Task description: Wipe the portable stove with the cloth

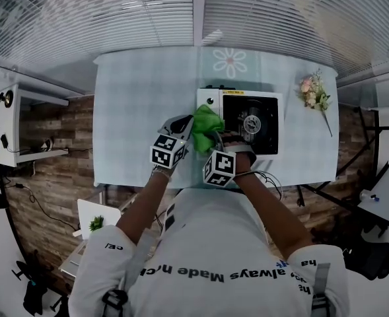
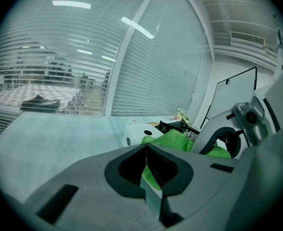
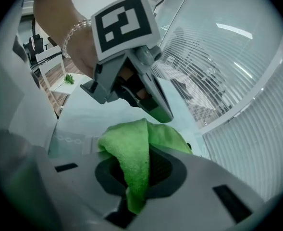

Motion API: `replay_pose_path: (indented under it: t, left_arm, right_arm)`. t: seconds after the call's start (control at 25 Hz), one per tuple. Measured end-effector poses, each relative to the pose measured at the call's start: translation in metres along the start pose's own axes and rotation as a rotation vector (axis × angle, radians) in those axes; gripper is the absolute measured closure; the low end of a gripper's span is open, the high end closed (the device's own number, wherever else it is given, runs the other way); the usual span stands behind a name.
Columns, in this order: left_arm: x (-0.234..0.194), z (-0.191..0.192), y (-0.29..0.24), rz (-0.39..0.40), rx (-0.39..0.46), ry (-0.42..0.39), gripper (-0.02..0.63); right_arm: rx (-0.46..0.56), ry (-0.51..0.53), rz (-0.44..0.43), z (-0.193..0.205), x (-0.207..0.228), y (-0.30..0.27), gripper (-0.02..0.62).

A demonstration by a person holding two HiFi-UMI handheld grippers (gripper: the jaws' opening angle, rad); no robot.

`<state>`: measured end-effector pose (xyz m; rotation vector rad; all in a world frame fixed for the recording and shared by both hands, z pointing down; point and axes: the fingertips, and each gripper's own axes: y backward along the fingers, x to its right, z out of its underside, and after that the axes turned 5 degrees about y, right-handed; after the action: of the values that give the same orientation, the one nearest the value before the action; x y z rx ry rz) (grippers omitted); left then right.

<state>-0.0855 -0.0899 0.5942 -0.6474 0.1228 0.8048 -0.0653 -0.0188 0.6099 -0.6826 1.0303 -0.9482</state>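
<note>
I see white blinds across the top of the frame. A pale table stands on wood flooring, centre frame.

The cloth is bright green; the stove is white with a black top; the table is pale blue-green with tiny checks and one white flower print; the left gripper and right gripper are grey, with black-and-white square marks; the flowers are pink; the floor is brown wood.

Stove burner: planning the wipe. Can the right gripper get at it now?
Probably yes: the right gripper, shut on the cloth, sits at the near edge of the stove; nothing blocks the burner.
</note>
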Motion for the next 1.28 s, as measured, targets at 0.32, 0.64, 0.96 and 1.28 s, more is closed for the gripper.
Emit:
replay_pose_path:
  t: [0.32,0.64,0.96,1.28]
  left_arm:
    - [0.011,-0.003,-0.010,0.023,-0.015,-0.027,0.594]
    - [0.019,0.000,-0.017,0.043,-0.038,-0.056,0.594]
    - [0.029,0.007,-0.025,0.062,-0.069,-0.080,0.594]
    - [0.041,0.012,-0.032,0.088,-0.098,-0.114,0.594]
  right_arm:
    - [0.044,-0.022,-0.075,-0.011,-0.041,0.016,0.569]
    - [0.091,-0.068,-0.144,-0.012,-0.070,0.029,0.569]
    - [0.099,-0.171,-0.187,0.020,-0.086,0.052,0.569]
    - [0.058,-0.224,-0.183,0.047,-0.084,0.060,0.569]
